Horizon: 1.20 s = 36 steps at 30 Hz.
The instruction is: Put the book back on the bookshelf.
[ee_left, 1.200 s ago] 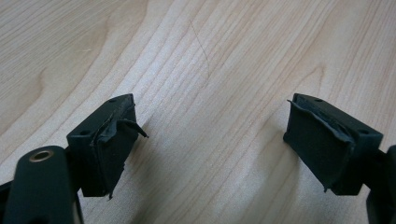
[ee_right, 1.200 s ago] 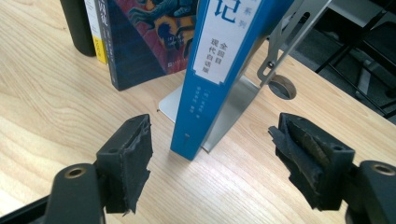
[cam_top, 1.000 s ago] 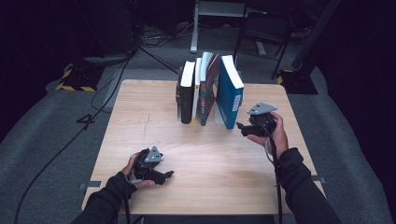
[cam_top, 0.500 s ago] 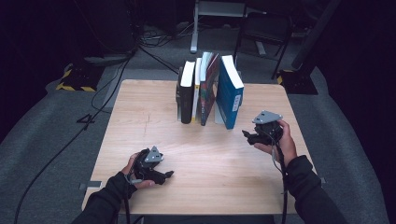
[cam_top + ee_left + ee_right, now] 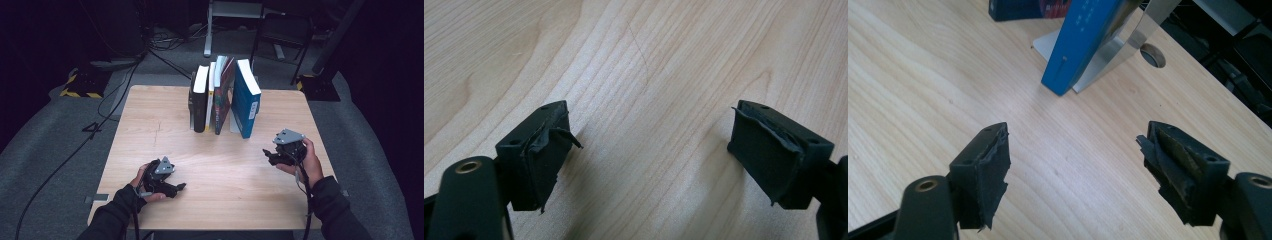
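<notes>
Several books stand upright in a row at the far middle of the wooden table [image 5: 150, 125]: a black one [image 5: 200, 100], a thin pale one, a dark red one [image 5: 224, 95] and a blue one [image 5: 246, 97] at the right end. In the right gripper view the blue book [image 5: 1083, 45] leans against a metal bookend [image 5: 1128, 45]. My right gripper [image 5: 267, 156] hovers open near the table's right side, in front of the blue book, with nothing between its jaws [image 5: 1075, 172]. My left gripper [image 5: 180, 187] rests open near the front left, over bare wood [image 5: 649, 150].
Cables [image 5: 100, 105] trail over the grey floor to the left. Behind the table stand a metal stand [image 5: 235, 15] and a black chair [image 5: 282, 35]. A round hole [image 5: 1153, 55] pierces the tabletop beyond the bookend.
My right gripper has drawn back from the blue book toward the table's near right side and sunk a little. The left gripper has stayed put.
</notes>
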Motion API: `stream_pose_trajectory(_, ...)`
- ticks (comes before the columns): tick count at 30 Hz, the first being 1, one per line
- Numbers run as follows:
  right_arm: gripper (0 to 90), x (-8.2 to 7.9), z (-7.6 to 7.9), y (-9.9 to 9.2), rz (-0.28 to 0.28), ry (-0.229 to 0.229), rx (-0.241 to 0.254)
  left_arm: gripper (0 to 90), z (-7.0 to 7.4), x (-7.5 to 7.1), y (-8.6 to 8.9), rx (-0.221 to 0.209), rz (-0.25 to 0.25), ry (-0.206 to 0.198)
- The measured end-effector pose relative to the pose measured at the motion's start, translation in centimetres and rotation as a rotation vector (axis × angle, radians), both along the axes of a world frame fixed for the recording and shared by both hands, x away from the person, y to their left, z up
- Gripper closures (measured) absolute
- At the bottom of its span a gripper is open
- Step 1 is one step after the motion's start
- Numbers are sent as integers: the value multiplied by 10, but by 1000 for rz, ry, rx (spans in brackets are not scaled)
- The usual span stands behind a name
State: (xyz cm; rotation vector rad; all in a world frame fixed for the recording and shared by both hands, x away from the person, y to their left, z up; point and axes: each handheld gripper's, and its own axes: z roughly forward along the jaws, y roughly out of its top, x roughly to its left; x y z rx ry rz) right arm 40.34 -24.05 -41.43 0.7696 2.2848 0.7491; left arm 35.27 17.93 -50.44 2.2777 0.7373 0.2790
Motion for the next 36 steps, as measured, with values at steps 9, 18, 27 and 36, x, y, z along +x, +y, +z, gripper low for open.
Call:
stream_pose_trajectory(9,266,-12,-19,-10,-1,23,-31,170,0,0,0,0,1,0)
stream_pose_trajectory(18,258,-23,-32,-21,-11,26,-55,169,0,0,0,-1,1,0)
stream_pose_trajectory(27,264,-40,-43,-33,-3,10,-26,168,0,0,0,0,2,0)
stream_pose_trajectory(36,259,-54,-54,-47,-4,13,-9,161,0,1,-1,3,3,-1)
